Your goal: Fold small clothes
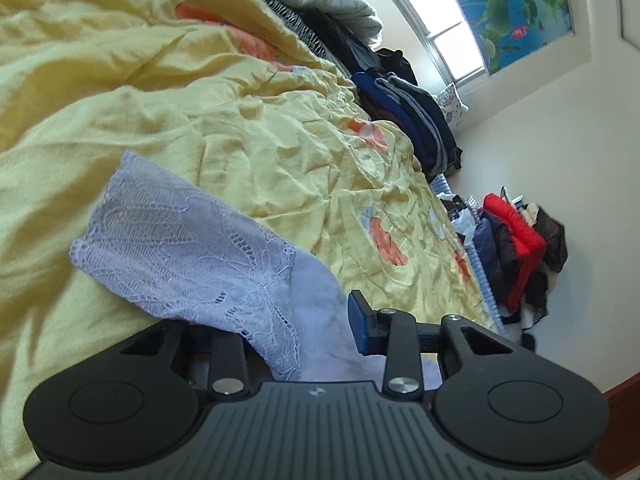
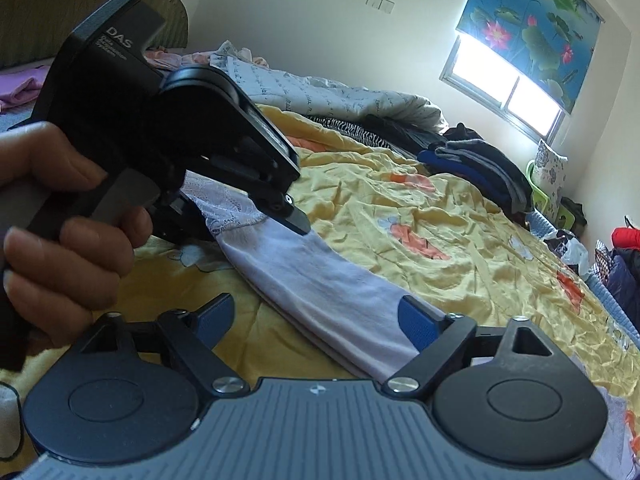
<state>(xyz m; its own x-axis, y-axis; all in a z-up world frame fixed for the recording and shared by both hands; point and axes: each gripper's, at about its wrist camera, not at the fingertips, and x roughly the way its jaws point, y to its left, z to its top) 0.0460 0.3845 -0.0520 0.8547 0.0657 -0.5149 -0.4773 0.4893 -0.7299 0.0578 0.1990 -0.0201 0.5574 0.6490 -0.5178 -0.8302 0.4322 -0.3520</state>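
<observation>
A small lavender garment [image 2: 320, 288], plain cloth at one end and lace at the other, lay stretched across a crumpled yellow bedspread [image 2: 460, 216] on the bed. Its lace end [image 1: 188, 248] passed between the fingers of the left gripper [image 1: 280, 332], which was clenched on the garment; only the blue pad [image 1: 360, 328] of one finger showed, pressed against the plain cloth, the other being covered by lace. In the right wrist view a hand [image 2: 60, 240] gripped that tool's handle. The plain end ran between the fingers of the right gripper [image 2: 316, 320], whose jaws stood apart: one blue pad [image 2: 420, 324] touched the cloth's edge, the other [image 2: 216, 320] hung clear over the bedspread. Farther off, folded dark clothes [image 2: 480, 168] were stacked near the bed's far edge, beneath a window [image 2: 508, 84] with a lotus-print blind [image 2: 532, 28].
</observation>
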